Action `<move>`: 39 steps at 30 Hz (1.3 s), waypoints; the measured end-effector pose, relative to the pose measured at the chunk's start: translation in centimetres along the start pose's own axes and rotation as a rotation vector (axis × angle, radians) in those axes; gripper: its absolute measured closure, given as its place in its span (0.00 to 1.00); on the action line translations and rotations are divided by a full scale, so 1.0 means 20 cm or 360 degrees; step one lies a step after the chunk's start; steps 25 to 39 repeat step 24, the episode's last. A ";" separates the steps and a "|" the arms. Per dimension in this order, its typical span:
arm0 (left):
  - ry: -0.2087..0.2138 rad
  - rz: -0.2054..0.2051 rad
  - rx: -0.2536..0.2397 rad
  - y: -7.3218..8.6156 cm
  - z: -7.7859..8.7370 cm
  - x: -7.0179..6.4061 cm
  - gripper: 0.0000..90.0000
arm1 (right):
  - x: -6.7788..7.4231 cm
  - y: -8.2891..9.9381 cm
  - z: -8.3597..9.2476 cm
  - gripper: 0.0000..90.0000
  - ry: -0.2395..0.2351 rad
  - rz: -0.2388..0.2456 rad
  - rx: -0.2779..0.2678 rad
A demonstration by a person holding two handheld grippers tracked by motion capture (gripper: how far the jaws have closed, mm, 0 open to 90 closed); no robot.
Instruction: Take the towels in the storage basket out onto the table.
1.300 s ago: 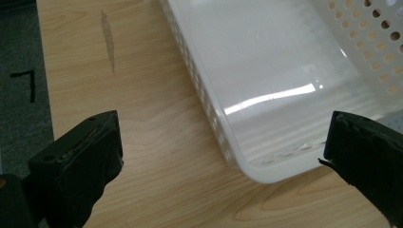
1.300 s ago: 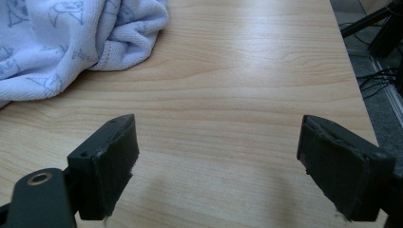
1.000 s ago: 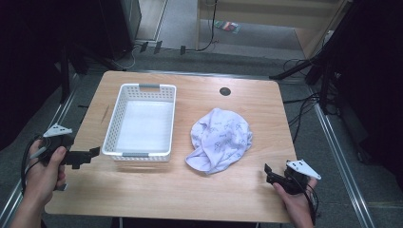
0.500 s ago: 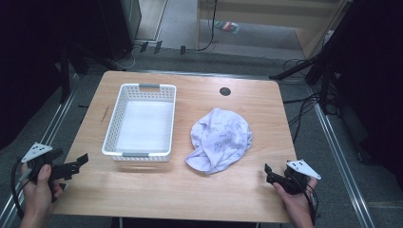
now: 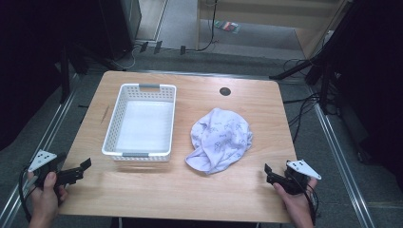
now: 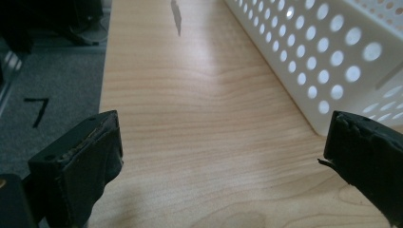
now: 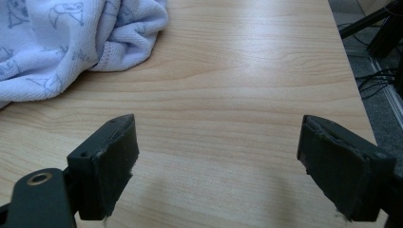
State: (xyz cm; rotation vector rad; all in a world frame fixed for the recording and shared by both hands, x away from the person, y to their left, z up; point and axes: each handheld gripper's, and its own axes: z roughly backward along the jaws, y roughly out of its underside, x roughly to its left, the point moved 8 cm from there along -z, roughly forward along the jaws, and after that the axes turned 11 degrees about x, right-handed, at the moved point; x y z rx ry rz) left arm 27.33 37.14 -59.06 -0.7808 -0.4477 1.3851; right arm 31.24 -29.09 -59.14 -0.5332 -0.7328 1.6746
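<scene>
- Your left tool (image 5: 81, 167) sits at the near left corner of the bench (image 5: 199, 190), just off the near left corner of the white basket (image 5: 140, 122), with its tips pointing toward that basket.
- In the left gripper view your left tool's (image 6: 216, 166) jaws stand wide apart with nothing but bare wood between them; the perforated wall of the basket (image 6: 328, 57) runs along the right side, close to the right jaw but not touching it as far as you can see.
- Your left hand (image 5: 45, 197) wraps the handle, out past the bench's near left edge.
- Your right tool (image 5: 270, 174) rests at the near right of the bench, well apart from the basket and on the far side of the cloth from it.
- In the right gripper view your right tool's (image 7: 218, 166) jaws are likewise spread wide and hold nothing; only bench surface (image 7: 247, 95) lies between them.
- The pale printed cloth (image 5: 220, 139) lies crumpled in a heap on the bench just right of the basket, apart from it, with a strip of wood showing between the two.
- From your right tool the cloth (image 7: 71, 38) lies ahead and to the left, near but not touching either jaw.
- The basket stands upright with nothing inside, lengthwise on the left half of the bench.
</scene>
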 end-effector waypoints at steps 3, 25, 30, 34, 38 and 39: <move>-0.0009 0.0001 0.0009 0.00 -0.01 0.00 0.00 | 0.00 0.00 0.00 0.15 0.0004 -0.0003 -0.0002; -0.0070 -0.0005 0.0093 0.01 -0.06 -0.01 0.00 | 0.00 0.00 0.00 0.15 0.0004 -0.0002 -0.0005; -0.0070 -0.0005 0.0093 0.01 -0.06 -0.01 0.00 | 0.00 0.00 0.00 0.15 0.0004 -0.0002 -0.0005; -0.0070 -0.0005 0.0093 0.01 -0.06 -0.01 0.00 | 0.00 0.00 0.00 0.15 0.0004 -0.0002 -0.0005; -0.0070 -0.0005 0.0093 0.01 -0.06 -0.01 0.00 | 0.00 0.00 0.00 0.15 0.0004 -0.0002 -0.0005; -0.0070 -0.0005 0.0093 0.01 -0.06 -0.01 0.00 | 0.00 0.00 0.00 0.15 0.0004 -0.0002 -0.0005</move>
